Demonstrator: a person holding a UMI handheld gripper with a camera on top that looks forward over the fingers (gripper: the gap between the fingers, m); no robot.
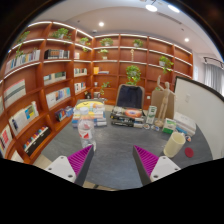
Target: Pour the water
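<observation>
Pouring not yet begun, by the look of it. Gripper spread wide, holding nothing, pads bare. Cup beyond the left finger on the grey table; pale bottle well right of the cup, near the table's edge. Open tabletop between them for an approach.

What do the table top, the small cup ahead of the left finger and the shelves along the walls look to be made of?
Table: smooth grey surface, probably laminate; matte with a slight sheen. Cup: pale and somewhat see-through, likely plastic, though glass cannot be ruled out. Shelves: warm reddish-brown, wood or wood veneer by colour. The gripper is open, fingers holding nothing.
</observation>
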